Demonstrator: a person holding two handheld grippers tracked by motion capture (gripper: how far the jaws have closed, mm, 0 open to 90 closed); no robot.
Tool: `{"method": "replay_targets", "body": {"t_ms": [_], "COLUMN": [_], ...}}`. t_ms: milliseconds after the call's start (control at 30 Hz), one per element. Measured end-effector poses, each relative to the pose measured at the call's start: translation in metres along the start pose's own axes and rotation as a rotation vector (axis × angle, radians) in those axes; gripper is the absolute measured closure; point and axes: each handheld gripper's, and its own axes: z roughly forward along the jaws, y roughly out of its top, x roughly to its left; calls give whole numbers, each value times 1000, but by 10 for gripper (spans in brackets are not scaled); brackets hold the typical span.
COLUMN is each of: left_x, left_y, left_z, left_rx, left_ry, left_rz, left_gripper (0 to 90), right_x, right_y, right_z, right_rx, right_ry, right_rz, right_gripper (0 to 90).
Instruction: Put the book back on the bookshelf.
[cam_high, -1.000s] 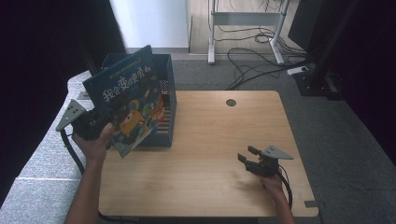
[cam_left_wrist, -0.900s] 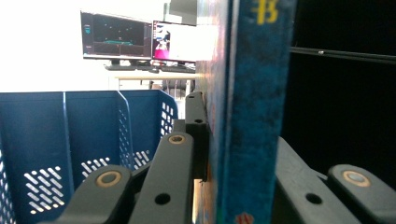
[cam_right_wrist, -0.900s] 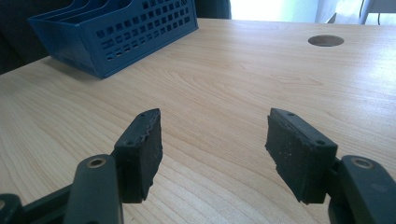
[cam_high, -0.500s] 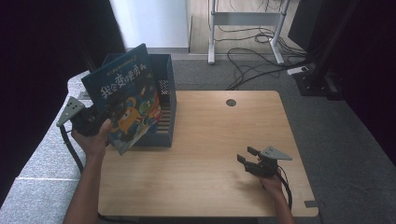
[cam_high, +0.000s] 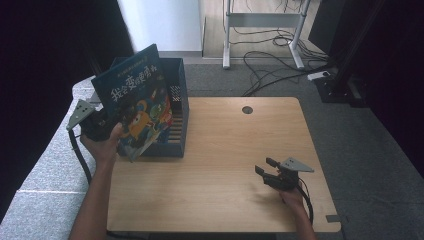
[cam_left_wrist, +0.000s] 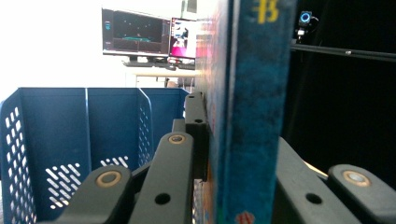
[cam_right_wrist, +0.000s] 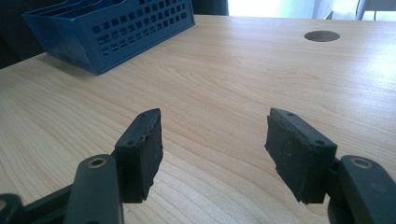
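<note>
A light wooden surface (cam_high: 220, 150) with rounded corners and a round cable hole (cam_high: 247, 109) near its far edge stands on a grey carpeted floor (cam_high: 360, 145). Beyond it, a white metal frame (cam_high: 262, 20) rests on paler flooring, with black cables (cam_high: 270, 62) trailing across the carpet to a white power strip (cam_high: 318, 75). A bright white panel (cam_high: 162, 22) rises behind the far left corner; dark curtains (cam_high: 45, 50) close the left side and a dark stand (cam_high: 350, 45) the right. In the left gripper view, two lit monitors (cam_left_wrist: 140, 37) sit on a distant desk against a bright backdrop.
</note>
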Motion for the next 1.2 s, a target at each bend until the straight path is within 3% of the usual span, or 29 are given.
{"method": "replay_targets", "body": {"t_ms": [900,1200], "left_x": [-5,-5], "left_y": [2,-3], "left_z": [31,43], "left_rx": [4,1], "left_ry": [3,26], "left_rz": [-13,-21], "left_gripper": [826,826], "right_x": [-2,-3], "right_y": [-3,-3], "right_z": [-1,-2], "right_rx": [6,7], "right_ry": [-3,-6], "right_rz": [-3,-2], "right_gripper": [354,354]}}
